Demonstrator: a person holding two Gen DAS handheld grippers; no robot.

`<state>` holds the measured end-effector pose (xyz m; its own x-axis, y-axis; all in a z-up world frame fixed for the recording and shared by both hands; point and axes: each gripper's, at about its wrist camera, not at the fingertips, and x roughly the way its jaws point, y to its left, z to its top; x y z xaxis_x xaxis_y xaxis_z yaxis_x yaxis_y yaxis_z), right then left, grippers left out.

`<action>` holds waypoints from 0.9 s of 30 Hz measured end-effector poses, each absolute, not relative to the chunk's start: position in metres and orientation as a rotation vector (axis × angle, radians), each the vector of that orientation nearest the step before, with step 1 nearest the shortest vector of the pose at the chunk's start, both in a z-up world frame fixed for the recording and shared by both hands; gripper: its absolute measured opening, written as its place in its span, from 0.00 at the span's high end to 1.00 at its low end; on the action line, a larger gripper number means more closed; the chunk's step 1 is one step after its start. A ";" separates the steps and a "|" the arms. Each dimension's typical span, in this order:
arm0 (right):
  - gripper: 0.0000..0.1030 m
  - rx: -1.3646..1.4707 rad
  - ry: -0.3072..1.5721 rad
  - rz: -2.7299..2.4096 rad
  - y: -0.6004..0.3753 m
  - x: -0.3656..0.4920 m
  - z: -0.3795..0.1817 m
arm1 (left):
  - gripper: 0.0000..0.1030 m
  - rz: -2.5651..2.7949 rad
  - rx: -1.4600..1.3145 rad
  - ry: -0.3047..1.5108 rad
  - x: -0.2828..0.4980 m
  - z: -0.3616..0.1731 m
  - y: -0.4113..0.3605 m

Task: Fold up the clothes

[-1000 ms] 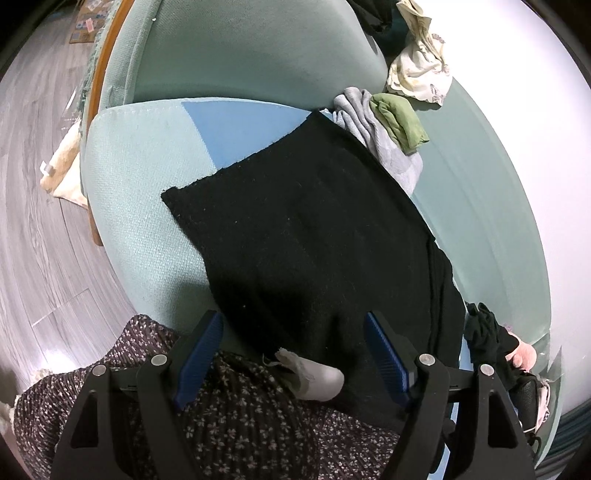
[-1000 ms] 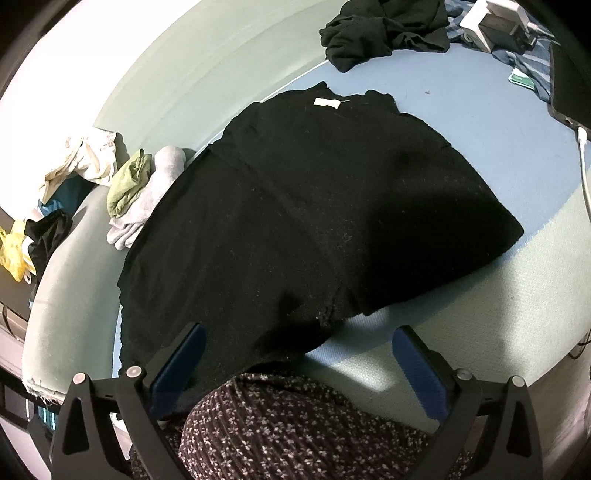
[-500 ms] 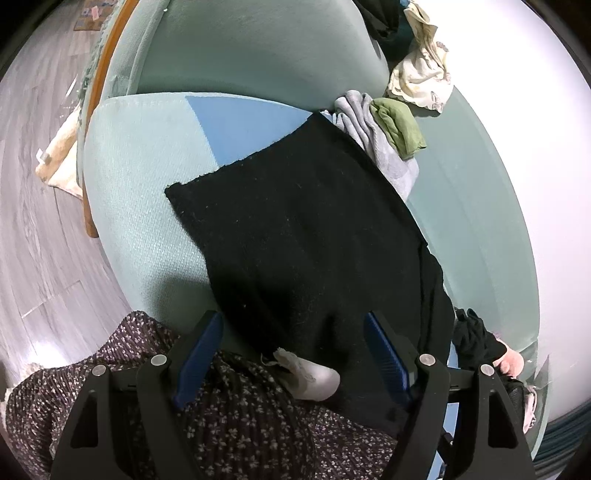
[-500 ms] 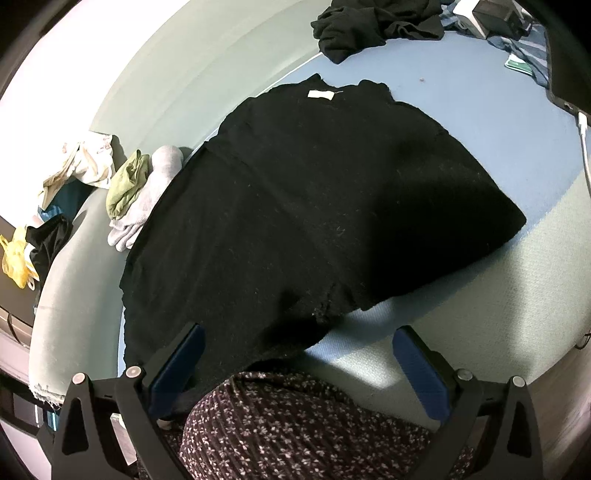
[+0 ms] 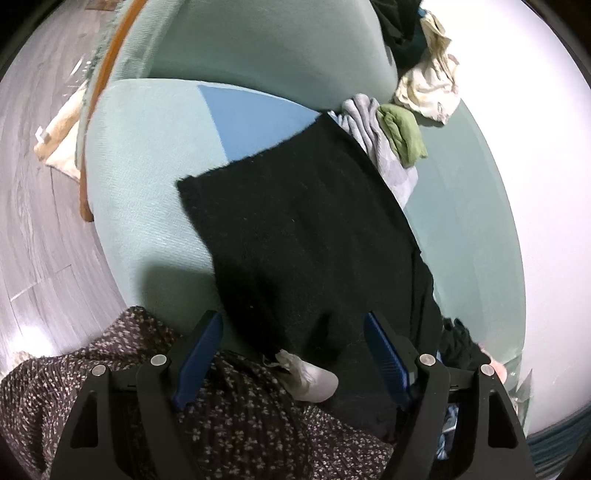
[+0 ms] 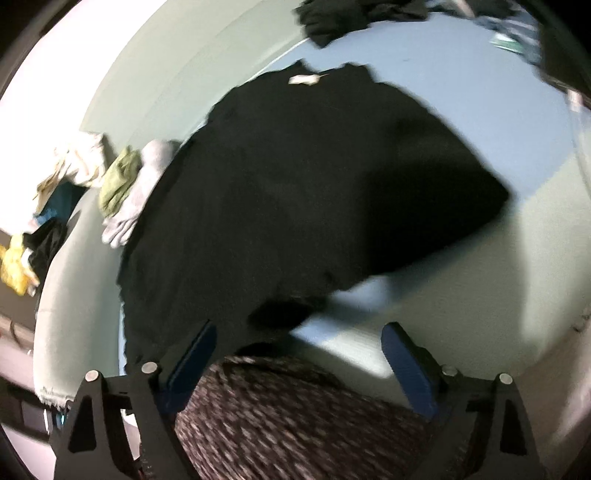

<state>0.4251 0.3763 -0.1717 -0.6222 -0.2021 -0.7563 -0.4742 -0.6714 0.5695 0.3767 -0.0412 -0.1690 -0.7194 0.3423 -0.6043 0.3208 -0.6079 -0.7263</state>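
Observation:
A black knit garment lies spread flat on the pale green bed, its near edge toward me. The right wrist view shows the same black garment with a white neck label at its far end. My left gripper hangs open just above the garment's near edge, nothing between its blue pads. My right gripper is open too, above the near hem and a bare strip of bed. A person's dark floral skirt fills the space beneath both grippers.
A grey folded item with a green one on top lies beside the garment's far side. Cream cloth sits further back. Dark clothes are heaped beyond the neck label. Grey wood floor lies to the left.
Both grippers have shifted a little forward over the garment's near edge. The right wrist view is now blurred by motion. The garment has not moved.

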 end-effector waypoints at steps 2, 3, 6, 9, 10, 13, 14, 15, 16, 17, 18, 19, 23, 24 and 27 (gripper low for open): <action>0.10 -1.255 1.278 2.395 0.391 0.437 -0.174 | 0.23 2.572 -1.164 -1.457 0.383 -0.172 -0.050; 0.10 -1.273 1.320 2.378 0.400 0.440 -0.177 | 0.23 2.582 -1.160 -1.495 0.386 -0.173 -0.055; 0.18 -1.295 1.441 2.324 0.425 0.446 -0.186 | 0.23 2.463 -1.240 -1.701 0.385 -0.193 -0.071; 0.21 -1.234 1.526 2.302 0.439 0.447 -0.184 | 0.23 2.352 -1.299 -1.783 0.380 -0.207 -0.078; 0.24 -1.219 1.521 2.301 0.442 0.444 -0.184 | 0.23 2.334 -1.313 -1.789 0.378 -0.209 -0.080; 0.26 -1.182 1.581 2.280 0.451 0.441 -0.187 | 0.23 2.290 -1.337 -1.781 0.373 -0.213 -0.082; 0.27 -1.175 1.596 2.275 0.453 0.440 -0.188 | 0.23 2.277 -1.342 -1.777 0.371 -0.214 -0.083; 0.27 -1.178 1.592 2.274 0.454 0.438 -0.188 | 0.23 2.273 -1.358 -1.758 0.369 -0.214 -0.083; 0.26 -1.181 1.589 2.274 0.454 0.437 -0.188 | 0.23 2.270 -1.374 -1.736 0.367 -0.213 -0.083; 0.23 -1.184 1.586 2.274 0.455 0.435 -0.188 | 0.23 2.268 -1.391 -1.714 0.364 -0.213 -0.083; 0.19 -1.187 1.583 2.273 0.456 0.434 -0.188 | 0.23 2.273 -1.399 -1.698 0.363 -0.212 -0.082; 0.19 -1.189 1.579 2.273 0.457 0.433 -0.188 | 0.23 2.278 -1.393 -1.700 0.365 -0.212 -0.081; 0.18 -1.201 1.566 2.272 0.459 0.427 -0.187 | 0.25 2.289 -1.353 -1.735 0.373 -0.211 -0.082; 0.18 -1.203 1.563 2.271 0.460 0.426 -0.187 | 0.26 2.295 -1.338 -1.747 0.375 -0.211 -0.084; 0.18 -1.212 1.553 2.270 0.462 0.421 -0.187 | 0.31 2.367 -1.320 -1.669 0.380 -0.203 -0.083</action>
<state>0.4214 0.4622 -0.1869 -0.6672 -0.3127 -0.6761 -0.5169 -0.4591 0.7225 0.3802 -0.0834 -0.2032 -0.6555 0.4040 -0.6380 0.4655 -0.4492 -0.7626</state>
